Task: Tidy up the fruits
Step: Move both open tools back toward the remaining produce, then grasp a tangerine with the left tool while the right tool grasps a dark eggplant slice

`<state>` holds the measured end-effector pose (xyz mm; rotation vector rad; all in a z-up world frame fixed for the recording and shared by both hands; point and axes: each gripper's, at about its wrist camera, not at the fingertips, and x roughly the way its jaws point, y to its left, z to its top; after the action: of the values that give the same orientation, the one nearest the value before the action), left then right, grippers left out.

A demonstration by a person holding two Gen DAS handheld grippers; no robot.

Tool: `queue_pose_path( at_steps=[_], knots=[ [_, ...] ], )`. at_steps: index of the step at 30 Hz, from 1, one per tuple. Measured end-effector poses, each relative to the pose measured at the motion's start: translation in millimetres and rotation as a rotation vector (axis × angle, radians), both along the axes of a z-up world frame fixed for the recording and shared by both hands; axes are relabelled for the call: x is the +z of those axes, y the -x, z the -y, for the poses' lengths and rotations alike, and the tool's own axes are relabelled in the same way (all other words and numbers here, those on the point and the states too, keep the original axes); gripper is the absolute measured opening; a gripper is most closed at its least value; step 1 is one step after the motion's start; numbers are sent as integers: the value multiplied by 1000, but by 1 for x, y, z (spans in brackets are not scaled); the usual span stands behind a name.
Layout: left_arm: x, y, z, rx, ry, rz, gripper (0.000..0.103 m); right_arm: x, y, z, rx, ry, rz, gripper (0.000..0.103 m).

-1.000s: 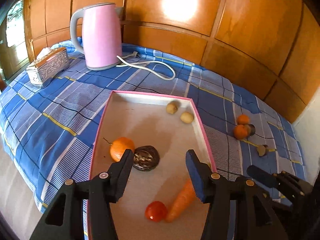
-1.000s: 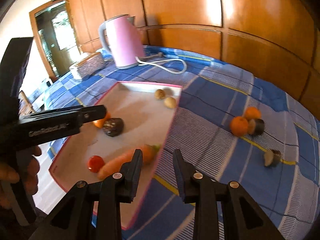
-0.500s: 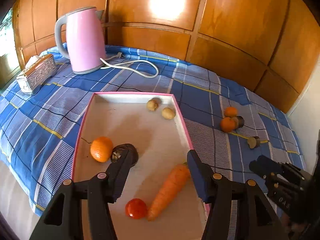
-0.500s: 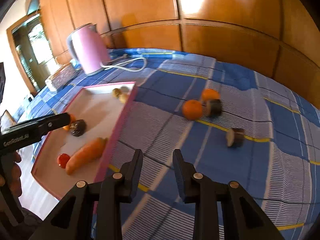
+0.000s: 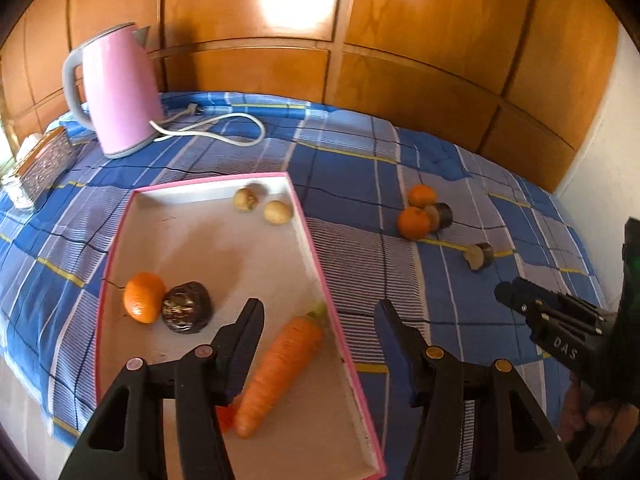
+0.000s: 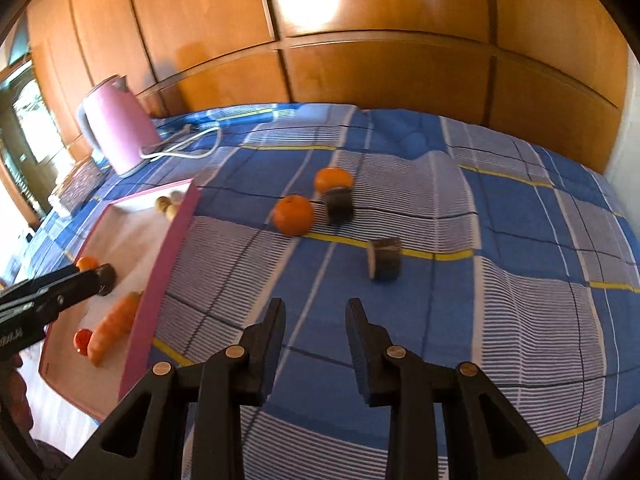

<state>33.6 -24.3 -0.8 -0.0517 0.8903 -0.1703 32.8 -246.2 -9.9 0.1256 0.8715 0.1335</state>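
Observation:
A pink-rimmed white tray point(image 5: 316, 258) point(image 6: 168, 248) holds an orange point(image 5: 143, 297), a dark round fruit point(image 5: 187, 307), a carrot point(image 5: 278, 370) point(image 6: 114, 326), a small red tomato point(image 6: 82, 340) and two small tan fruits point(image 5: 262, 206). On the blue checked cloth to its right lie two oranges point(image 6: 293, 215) point(image 6: 333, 180) and two dark cut pieces point(image 6: 339, 204) point(image 6: 385, 259). My left gripper point(image 5: 320, 330) is open and empty over the tray's right rim. My right gripper point(image 6: 316, 326) is open and empty above the cloth, short of the loose fruit.
A pink kettle point(image 5: 116, 88) with a white cord point(image 5: 224, 130) stands at the back left. A silver box point(image 5: 44, 164) sits at the far left edge. Wood panelling point(image 5: 360, 60) backs the surface. A white wall point(image 5: 616, 120) is at the right.
Both grippers have swung to the right. The right gripper has left the tray's edge and now faces the loose oranges and dark pieces. Both stay open and empty.

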Motion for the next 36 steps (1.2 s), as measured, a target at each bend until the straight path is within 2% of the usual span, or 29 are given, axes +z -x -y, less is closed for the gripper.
queue_pose_path(
  at_steps=[15,28,36],
  knots=[
    [-16,-16,30,-93,12,-88,58,-14,-9,34,-99,-24,-40,31],
    [-19,-58,63,-146,18,-86,57,-24,-19,47,-110,-51,-66,31],
    [-27,-83,80,-165,21,-90,58,-24,-36,40,-65,-47,-49,33]
  ],
)
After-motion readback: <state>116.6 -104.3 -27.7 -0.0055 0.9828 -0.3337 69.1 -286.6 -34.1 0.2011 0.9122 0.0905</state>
